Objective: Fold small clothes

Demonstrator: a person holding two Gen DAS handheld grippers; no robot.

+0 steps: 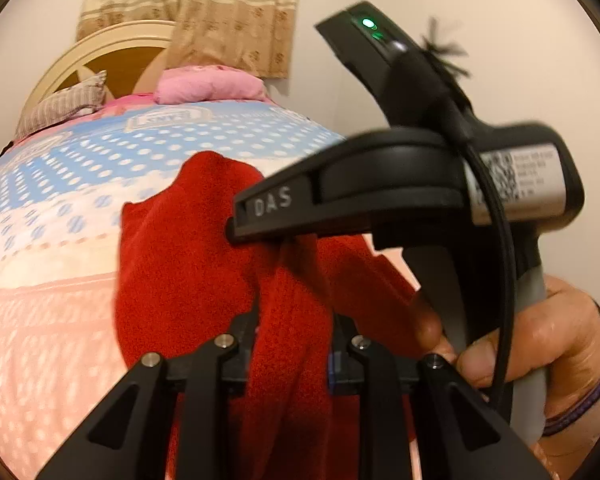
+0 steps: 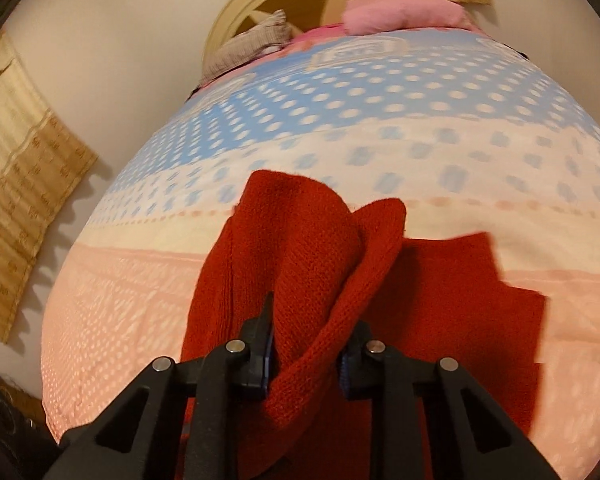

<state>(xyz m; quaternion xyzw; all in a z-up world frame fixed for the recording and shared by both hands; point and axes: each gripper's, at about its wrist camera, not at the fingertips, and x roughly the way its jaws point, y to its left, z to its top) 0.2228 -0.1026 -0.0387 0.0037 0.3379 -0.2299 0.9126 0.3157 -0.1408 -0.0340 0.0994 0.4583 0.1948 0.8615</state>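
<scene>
On the bed's dotted pink-and-blue bedspread (image 2: 380,128) we see the red knit garment (image 2: 300,248) bunched. Only the left view shows the right gripper (image 1: 236,224) and hand (image 1: 540,340). Both it and the left gripper (image 1: 294,344) clamp the wool.

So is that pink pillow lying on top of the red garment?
No, the pink pillow sits by the headboard, far from the red knit garment.

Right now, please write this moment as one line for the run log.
stage: fold underway | left gripper: shut on red garment | right gripper: shut on red garment | surface: dotted bedspread
</scene>
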